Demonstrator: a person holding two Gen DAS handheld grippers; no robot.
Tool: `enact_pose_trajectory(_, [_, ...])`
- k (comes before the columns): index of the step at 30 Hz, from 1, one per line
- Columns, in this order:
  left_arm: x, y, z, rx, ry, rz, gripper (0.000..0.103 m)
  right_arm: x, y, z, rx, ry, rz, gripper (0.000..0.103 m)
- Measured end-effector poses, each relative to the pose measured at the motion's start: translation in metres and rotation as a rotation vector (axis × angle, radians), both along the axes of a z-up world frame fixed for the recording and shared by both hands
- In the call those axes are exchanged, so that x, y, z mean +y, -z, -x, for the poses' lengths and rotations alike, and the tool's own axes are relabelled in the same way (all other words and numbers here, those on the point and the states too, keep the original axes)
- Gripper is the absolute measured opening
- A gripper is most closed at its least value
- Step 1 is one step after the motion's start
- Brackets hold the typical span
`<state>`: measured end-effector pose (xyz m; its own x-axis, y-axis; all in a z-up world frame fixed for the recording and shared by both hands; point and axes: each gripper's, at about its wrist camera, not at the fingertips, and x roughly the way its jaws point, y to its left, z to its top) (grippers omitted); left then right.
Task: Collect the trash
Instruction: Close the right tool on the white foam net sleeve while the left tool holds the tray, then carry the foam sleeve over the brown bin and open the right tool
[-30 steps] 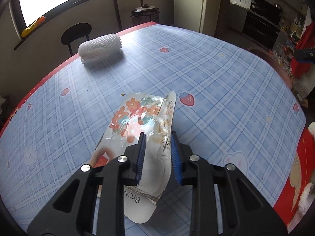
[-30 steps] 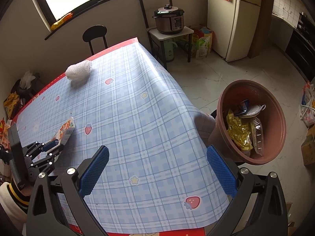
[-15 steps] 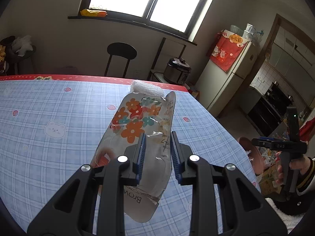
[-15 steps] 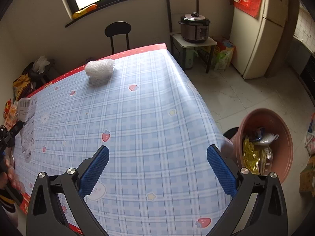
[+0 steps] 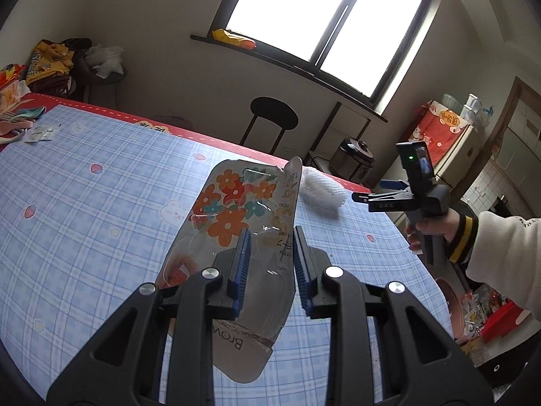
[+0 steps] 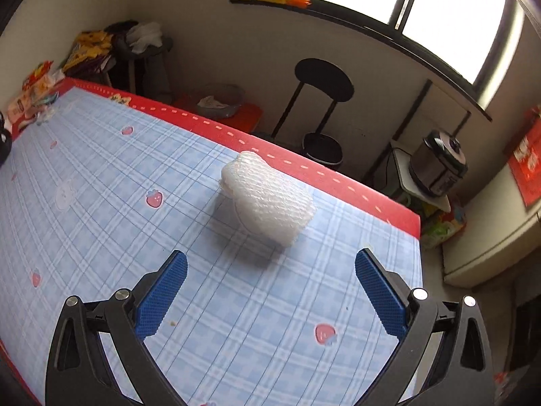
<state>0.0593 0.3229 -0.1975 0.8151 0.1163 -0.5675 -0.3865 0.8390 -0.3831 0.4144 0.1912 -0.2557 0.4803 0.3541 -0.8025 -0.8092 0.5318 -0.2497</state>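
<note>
Left gripper clamps flowered wrapper, held clear above table. Right gripper jaws spread wide (nothing between), facing white foam net lying near table's red edge.

Bright window above a black stool, beige walls.

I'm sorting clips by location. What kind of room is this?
Most likely a home dining-kitchen: a table with a strawberry-print cloth, a rice cooker on a side stand, and a fridge in the corner.
</note>
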Motion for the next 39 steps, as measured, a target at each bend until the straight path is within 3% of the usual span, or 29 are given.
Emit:
enact_pose_trajectory(8, [0.025, 0.01, 0.017, 0.02, -0.076, 0.009, 0.028, 0.064, 0.046, -0.05, -0.015, 0.061, 0.155, 0.098])
enact_pose_trajectory(10, [0.026, 0.009, 0.019, 0.023, -0.083, 0.003, 0.028, 0.069, 0.055, -0.05, -0.012, 0.05, 0.203, 0.093])
enact_pose_trajectory(12, [0.025, 0.008, 0.018, 0.025, -0.084, -0.005, 0.028, 0.067, 0.062, -0.049, 0.059, 0.038, 0.221, 0.047])
enact_pose_trajectory(17, [0.01, -0.001, 0.012, 0.019, -0.06, -0.025, 0.028, 0.042, 0.04, -0.026, 0.1, 0.019, 0.087, 0.035])
enact_pose_trajectory(22, [-0.014, -0.01, 0.001, 0.014, -0.011, -0.039, 0.028, -0.01, 0.001, 0.01, 0.146, 0.017, -0.098, 0.034])
enact_pose_trajectory(28, [-0.054, -0.024, -0.015, 0.015, 0.072, -0.058, 0.028, -0.105, -0.032, 0.051, 0.211, 0.084, -0.297, 0.034])
enact_pose_trajectory(39, [-0.164, -0.05, -0.065, 0.0, 0.291, -0.106, 0.028, -0.314, -0.066, 0.101, 0.205, 0.324, -0.531, 0.034])
